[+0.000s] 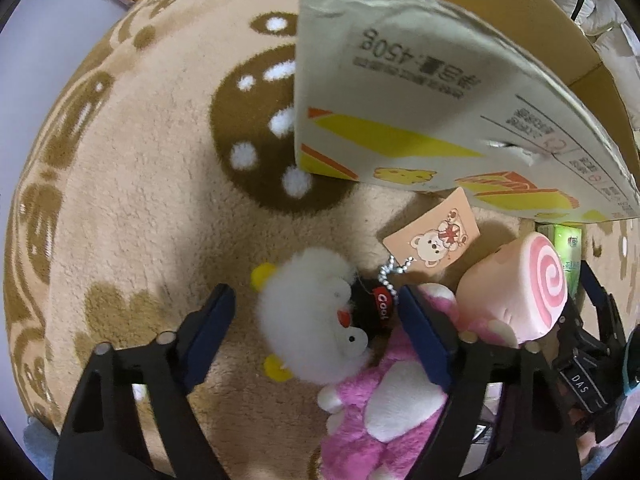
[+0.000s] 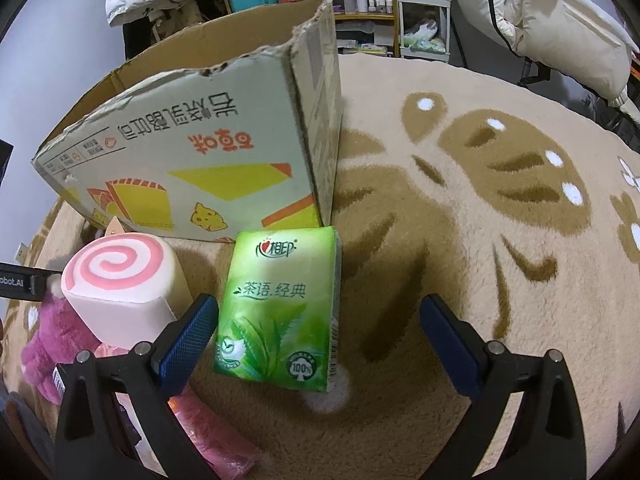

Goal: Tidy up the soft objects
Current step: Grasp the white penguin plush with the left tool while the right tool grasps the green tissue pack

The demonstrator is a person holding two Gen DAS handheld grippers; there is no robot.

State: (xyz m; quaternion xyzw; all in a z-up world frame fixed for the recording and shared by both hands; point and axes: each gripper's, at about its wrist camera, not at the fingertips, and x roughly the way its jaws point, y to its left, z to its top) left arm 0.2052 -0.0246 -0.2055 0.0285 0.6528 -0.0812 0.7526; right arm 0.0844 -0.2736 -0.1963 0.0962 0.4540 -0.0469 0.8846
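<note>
A white fluffy penguin toy [image 1: 316, 320] with a black "Cool" cap lies on the rug. My left gripper [image 1: 316, 296] points straight down and stands open around it. Its left finger is clear of the fur; its right finger [image 1: 424, 332] is beside the cap and over a pink plush bear [image 1: 384, 412]. A pink swirl-roll cushion [image 1: 532, 284] [image 2: 120, 280] rests against the bear [image 2: 52, 336]. A green tissue pack [image 2: 280, 308] lies between the fingers of my open right gripper [image 2: 320, 308], nearer the left finger, untouched.
An open cardboard box [image 1: 420, 100] [image 2: 200, 152] stands on the beige and brown rug [image 1: 140, 200] [image 2: 480, 240], just behind the toys. A bear-printed tag [image 1: 436, 236] lies by the box. A pink plastic bag [image 2: 216, 432] sits under my right gripper. Shelves and jackets [image 2: 540, 20] lie beyond.
</note>
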